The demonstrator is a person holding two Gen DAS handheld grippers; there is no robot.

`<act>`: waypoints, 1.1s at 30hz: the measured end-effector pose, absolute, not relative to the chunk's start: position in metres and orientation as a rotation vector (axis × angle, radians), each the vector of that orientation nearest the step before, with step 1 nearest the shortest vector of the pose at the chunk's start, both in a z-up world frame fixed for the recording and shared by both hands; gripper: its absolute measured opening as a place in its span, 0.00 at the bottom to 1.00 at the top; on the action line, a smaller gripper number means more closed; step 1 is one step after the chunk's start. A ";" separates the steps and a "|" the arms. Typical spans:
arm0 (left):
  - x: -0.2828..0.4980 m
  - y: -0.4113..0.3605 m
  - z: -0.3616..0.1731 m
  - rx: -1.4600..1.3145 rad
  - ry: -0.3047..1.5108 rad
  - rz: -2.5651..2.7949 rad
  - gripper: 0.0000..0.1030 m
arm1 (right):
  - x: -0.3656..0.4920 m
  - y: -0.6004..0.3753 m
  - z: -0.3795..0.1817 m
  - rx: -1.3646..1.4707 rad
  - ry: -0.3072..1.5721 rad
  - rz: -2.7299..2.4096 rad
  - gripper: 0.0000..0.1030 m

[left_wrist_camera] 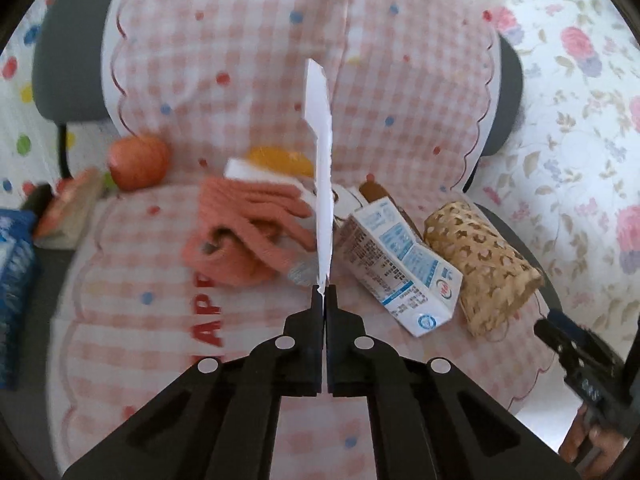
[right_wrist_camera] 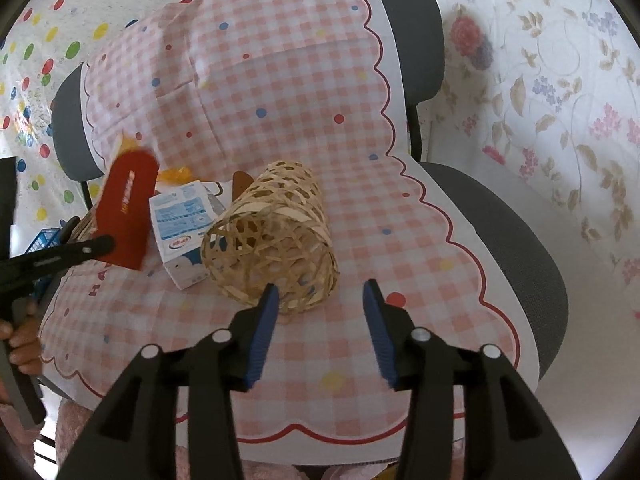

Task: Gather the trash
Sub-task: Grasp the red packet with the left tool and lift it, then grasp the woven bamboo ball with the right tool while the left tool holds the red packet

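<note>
At the left of the right wrist view, the left gripper (right_wrist_camera: 105, 245) pinches a flat red card (right_wrist_camera: 127, 210). At centre lie the milk carton (right_wrist_camera: 182, 227) and woven basket (right_wrist_camera: 272, 240). Lower right, the right gripper (right_wrist_camera: 319, 298) stands spread, empty.

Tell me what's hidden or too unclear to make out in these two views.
- Left wrist view: the thin card shows edge-on; its face is unseen.
- Left wrist view: items behind the crumpled orange knit cloth are covered and blurred.
- Right wrist view: the inside of the woven wicker basket, lying on its side, is obscured by its weave.
</note>
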State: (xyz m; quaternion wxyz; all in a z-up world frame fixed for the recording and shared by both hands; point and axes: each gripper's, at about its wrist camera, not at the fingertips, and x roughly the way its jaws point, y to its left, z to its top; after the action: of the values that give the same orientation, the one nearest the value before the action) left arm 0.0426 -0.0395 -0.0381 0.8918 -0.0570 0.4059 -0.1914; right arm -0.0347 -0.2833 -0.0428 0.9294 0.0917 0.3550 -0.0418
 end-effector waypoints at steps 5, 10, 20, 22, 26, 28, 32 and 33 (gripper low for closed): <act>0.022 -0.021 -0.020 -0.072 0.788 -0.381 0.01 | -0.032 -0.278 -0.042 0.178 0.713 -0.077 0.46; 0.002 -0.012 -0.007 -0.060 0.757 -0.436 0.01 | -0.031 -0.275 -0.042 0.166 0.704 -0.077 0.46; -0.010 -0.022 -0.008 0.010 0.725 -0.455 0.01 | -0.025 -0.282 -0.046 0.188 0.686 -0.087 0.46; -0.008 -0.023 -0.012 0.008 0.738 -0.446 0.01 | -0.022 -0.284 -0.047 0.186 0.681 -0.091 0.45; -0.004 -0.027 -0.018 0.007 0.756 -0.439 0.01 | -0.006 -0.288 -0.052 0.166 0.678 -0.104 0.38; -0.005 -0.029 -0.019 0.002 0.761 -0.441 0.01 | 0.001 -0.291 -0.055 0.166 0.681 -0.102 0.29; -0.006 -0.029 -0.020 -0.010 0.767 -0.444 0.01 | 0.003 -0.290 -0.057 0.141 0.683 -0.108 0.08; -0.008 -0.028 -0.019 -0.008 0.761 -0.443 0.01 | -0.002 -0.289 -0.053 0.143 0.677 -0.108 0.08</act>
State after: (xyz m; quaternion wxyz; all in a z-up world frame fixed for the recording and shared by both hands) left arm -0.0085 -0.0283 -0.0188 0.9046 -0.0041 0.3684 -0.2144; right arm -0.0016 -0.2888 -0.0531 0.9393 0.0700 0.3316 -0.0530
